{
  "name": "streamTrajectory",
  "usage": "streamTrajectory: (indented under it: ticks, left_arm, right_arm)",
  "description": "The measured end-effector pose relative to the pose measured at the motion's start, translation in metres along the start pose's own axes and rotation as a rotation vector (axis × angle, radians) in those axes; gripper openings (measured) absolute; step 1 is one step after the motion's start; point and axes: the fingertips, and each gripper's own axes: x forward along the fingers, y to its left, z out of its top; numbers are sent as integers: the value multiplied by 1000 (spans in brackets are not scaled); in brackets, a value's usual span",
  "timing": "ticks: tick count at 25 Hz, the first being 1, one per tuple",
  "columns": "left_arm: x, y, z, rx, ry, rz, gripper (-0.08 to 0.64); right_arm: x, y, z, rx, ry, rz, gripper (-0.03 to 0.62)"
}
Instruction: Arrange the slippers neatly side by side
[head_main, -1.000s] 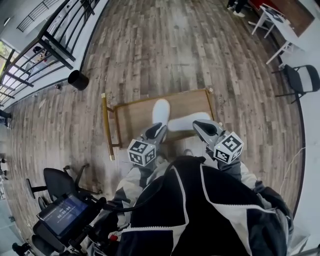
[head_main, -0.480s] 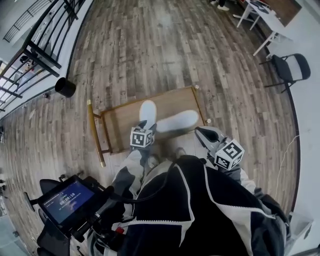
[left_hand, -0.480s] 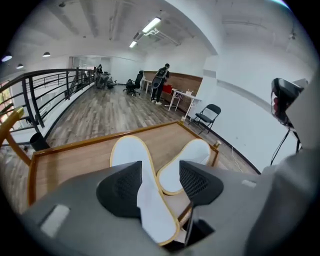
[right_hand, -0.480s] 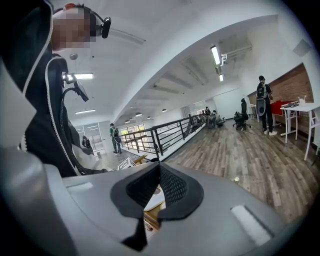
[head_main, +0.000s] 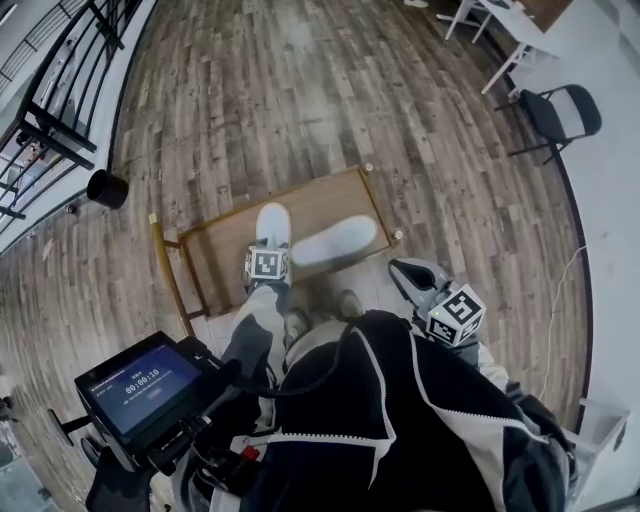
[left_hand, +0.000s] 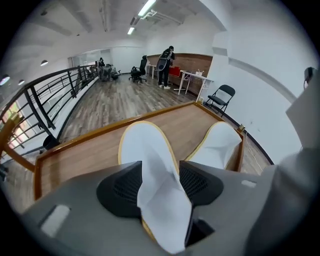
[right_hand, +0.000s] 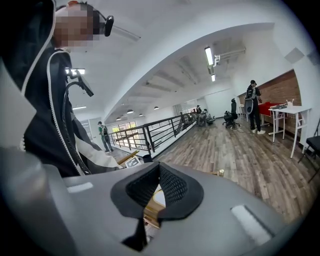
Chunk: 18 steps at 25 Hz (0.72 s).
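Two white slippers with tan rims lie on a low wooden table (head_main: 330, 195). The left slipper (head_main: 270, 222) points away from me; the right slipper (head_main: 335, 240) lies slanted, its heel close to the other's. My left gripper (head_main: 268, 250) is at the left slipper's heel. In the left gripper view that slipper (left_hand: 150, 150) runs between the jaws of the left gripper (left_hand: 160, 182), which are opening, with the other slipper (left_hand: 217, 145) to its right. My right gripper (head_main: 405, 272) hangs back near my body, shut and holding nothing, its pads together (right_hand: 157, 192).
The table (left_hand: 90, 155) has a raised wooden rim and brass-tipped corner posts. A black bin (head_main: 105, 188) and a metal railing (head_main: 50, 130) stand to the left, a folding chair (head_main: 560, 110) and white table (head_main: 500, 30) at the far right. A tablet (head_main: 140, 385) hangs on my chest.
My left gripper has moved forward up to the left slipper's heel. The right gripper has stayed back near my body. The slippers lie as before.
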Motion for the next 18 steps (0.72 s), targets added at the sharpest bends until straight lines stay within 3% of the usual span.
streamTrajectory:
  ticks: [4,5,6,7,12,18]
  left_arm:
    - [13,-5,8,-22,0,4,219]
    - [12,-4,9,-29,-2,12,179]
    - [12,-4,10,-40,-4,19,60]
    - [11,-3,11,-56,-6,22,34]
    - [6,0,14,-81,-21,24,32]
    - [-21,6,14,-138,-124,30,32]
  right_arm:
    - [-5,-16,-2,15,5,-24,5]
    - [-7,-17,-3,16,5,-26,5]
    - [-8,-18,-3,16,4,-26,5]
    - [-9,-19,-3,16,4,-26,5]
    - [-5,-16,-2,12,1,-13,5]
    - [10,-10,3,5,-2,57,5]
